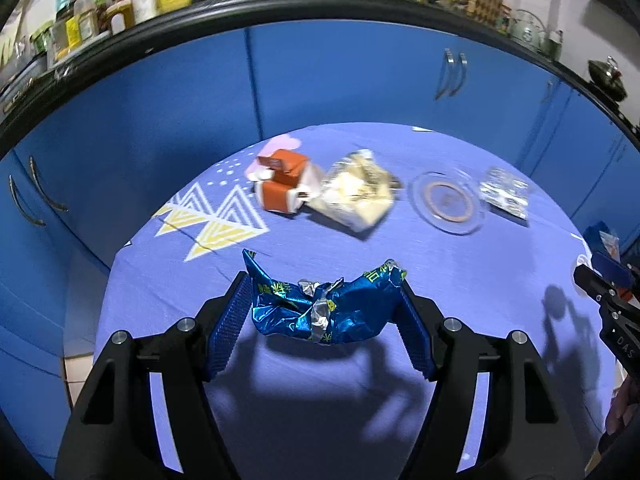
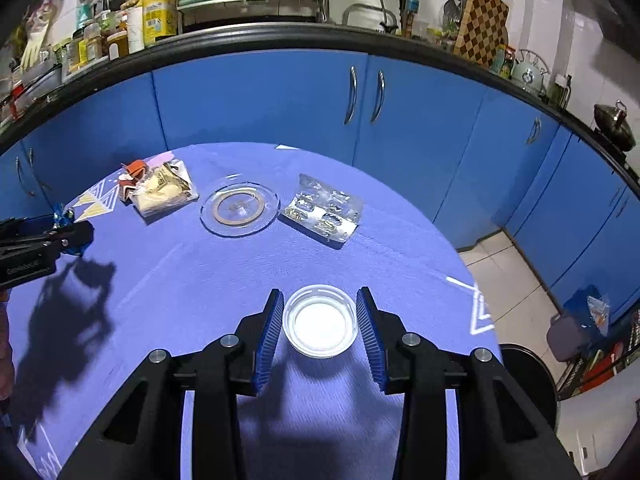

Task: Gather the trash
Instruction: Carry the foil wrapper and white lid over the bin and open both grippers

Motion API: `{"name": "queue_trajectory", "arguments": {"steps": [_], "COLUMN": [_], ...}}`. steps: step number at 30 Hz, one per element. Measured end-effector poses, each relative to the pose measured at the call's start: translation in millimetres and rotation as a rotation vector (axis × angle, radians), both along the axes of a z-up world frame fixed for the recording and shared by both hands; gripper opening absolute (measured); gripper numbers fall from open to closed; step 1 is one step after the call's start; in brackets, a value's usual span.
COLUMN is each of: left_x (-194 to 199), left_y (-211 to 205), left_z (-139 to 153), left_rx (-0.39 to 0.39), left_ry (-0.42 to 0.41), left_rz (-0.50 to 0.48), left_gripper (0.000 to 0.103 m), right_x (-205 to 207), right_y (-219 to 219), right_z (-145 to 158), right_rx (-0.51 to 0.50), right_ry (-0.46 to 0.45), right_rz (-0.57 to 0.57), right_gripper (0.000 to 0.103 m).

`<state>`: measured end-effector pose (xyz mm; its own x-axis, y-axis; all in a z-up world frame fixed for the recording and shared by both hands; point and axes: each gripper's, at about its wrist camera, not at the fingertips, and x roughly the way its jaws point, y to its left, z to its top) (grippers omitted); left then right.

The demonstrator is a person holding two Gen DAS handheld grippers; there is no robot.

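My left gripper (image 1: 326, 304) is shut on a crumpled blue foil wrapper (image 1: 320, 308) and holds it above the purple tablecloth (image 1: 320, 420). My right gripper (image 2: 320, 320) stands around a small clear glass bowl (image 2: 320, 320); its blue pads flank the rim and contact cannot be told. An orange and white carton (image 1: 282, 184), a crumpled beige wrapper (image 1: 356, 192) and a silver blister pack (image 2: 322, 210) lie at the far side of the table. The left gripper with the wrapper shows at the left edge of the right wrist view (image 2: 44, 240).
A clear glass plate (image 2: 239, 209) lies between the beige wrapper and the blister pack. Blue cabinets (image 2: 260, 100) and a cluttered black counter (image 2: 240, 38) stand behind the table. Tiled floor (image 2: 508, 280) and a black bin (image 2: 528, 376) lie to the right.
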<state>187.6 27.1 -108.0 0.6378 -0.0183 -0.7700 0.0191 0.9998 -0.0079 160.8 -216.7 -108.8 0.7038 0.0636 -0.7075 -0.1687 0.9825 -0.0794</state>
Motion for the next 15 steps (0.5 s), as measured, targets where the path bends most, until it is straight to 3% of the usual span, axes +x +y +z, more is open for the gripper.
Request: {"name": "queue_trajectory", "arguments": {"steps": [15], "left_x": [-41], "left_y": [-67], "left_z": [38], "left_rx": [0.034], "left_ry": [-0.072], "left_rz": [-0.119], "left_gripper": [0.069], "right_x": [-53], "right_y": [-29], "right_z": [41], "right_rx": [-0.017], "right_ry": [-0.103], "right_rz": [-0.016], "right_gripper": [0.037]}}
